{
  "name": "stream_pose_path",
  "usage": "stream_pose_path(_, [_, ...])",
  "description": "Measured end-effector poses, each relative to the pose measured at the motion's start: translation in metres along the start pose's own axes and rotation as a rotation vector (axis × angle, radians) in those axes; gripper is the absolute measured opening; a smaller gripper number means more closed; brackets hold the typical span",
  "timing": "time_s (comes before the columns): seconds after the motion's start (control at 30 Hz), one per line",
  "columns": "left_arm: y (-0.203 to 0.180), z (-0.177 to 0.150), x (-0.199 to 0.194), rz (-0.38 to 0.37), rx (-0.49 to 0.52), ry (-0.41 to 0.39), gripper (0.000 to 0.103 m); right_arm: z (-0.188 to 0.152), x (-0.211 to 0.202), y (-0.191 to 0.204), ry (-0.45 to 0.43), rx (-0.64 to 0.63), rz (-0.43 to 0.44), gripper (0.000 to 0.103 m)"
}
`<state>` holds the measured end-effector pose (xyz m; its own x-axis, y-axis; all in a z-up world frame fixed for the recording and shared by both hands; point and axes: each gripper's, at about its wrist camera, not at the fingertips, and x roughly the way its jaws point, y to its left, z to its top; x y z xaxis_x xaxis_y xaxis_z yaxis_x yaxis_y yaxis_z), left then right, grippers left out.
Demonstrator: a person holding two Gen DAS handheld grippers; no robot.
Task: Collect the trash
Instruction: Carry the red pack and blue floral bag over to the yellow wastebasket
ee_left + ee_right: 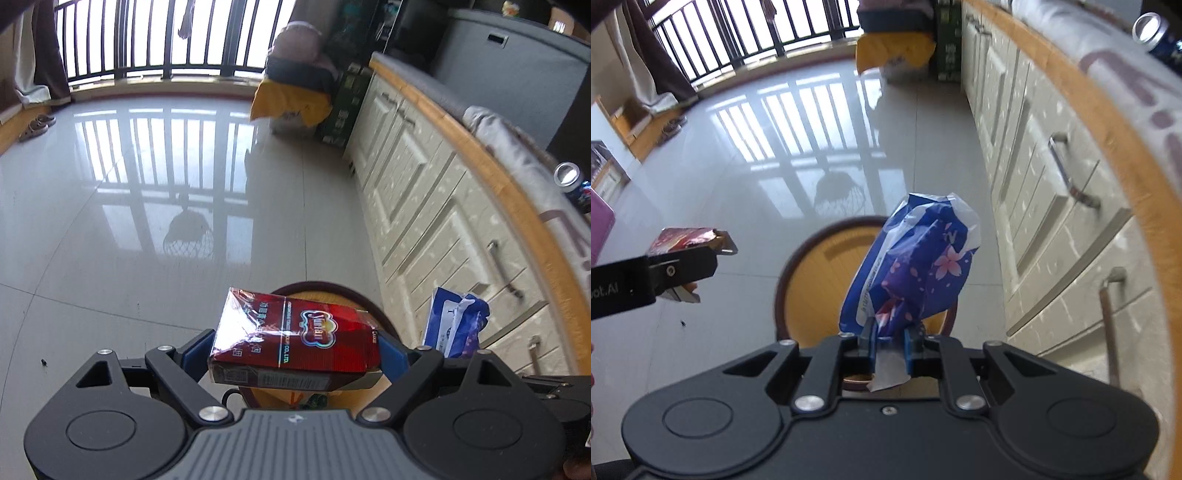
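Glossy grey floor tiles (147, 221) mirror the balcony railing (147, 37), with cream cabinets (424, 206) along the right. The left gripper (295, 350), jaws wide, clamps a red cigarette pack (291, 336); the right gripper (890, 341), jaws narrow, pinches a blue wrapper (912, 266). Both hang above a round orange-lined bin (812, 280).

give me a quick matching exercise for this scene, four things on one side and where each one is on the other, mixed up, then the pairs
Things:
1. red cigarette pack
2. blue flowered plastic wrapper
3. drink can
4. round wooden bin

Places:
A. standing on the cabinet top
B. on the floor below both hand-held grippers
C. clamped in the left hand-held gripper
D. pinched in the right hand-held gripper

Pairs: 1-C, 2-D, 3-A, 4-B
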<state>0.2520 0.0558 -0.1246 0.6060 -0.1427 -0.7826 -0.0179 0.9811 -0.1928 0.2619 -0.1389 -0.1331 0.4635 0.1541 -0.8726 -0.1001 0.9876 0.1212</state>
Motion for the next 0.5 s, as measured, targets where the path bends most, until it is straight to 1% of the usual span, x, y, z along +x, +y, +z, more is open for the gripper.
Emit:
stream_pose_path(0.13, [0.0,-0.001,0.027,0.005,0.001,0.04,0.089,0.004,0.027,-0.007,0.054,0.009,0.009,0.015])
stream_pose_path(0.27, [0.001,-0.002,0.05,-0.007,-0.014,0.075,0.089,0.008,0.049,-0.012,0.085,0.015,0.021,0.015])
stream_pose_path(0.5, [0.004,-0.002,0.088,-0.041,-0.103,0.118,0.089,0.01,0.085,-0.01,0.154,0.016,0.066,0.015])
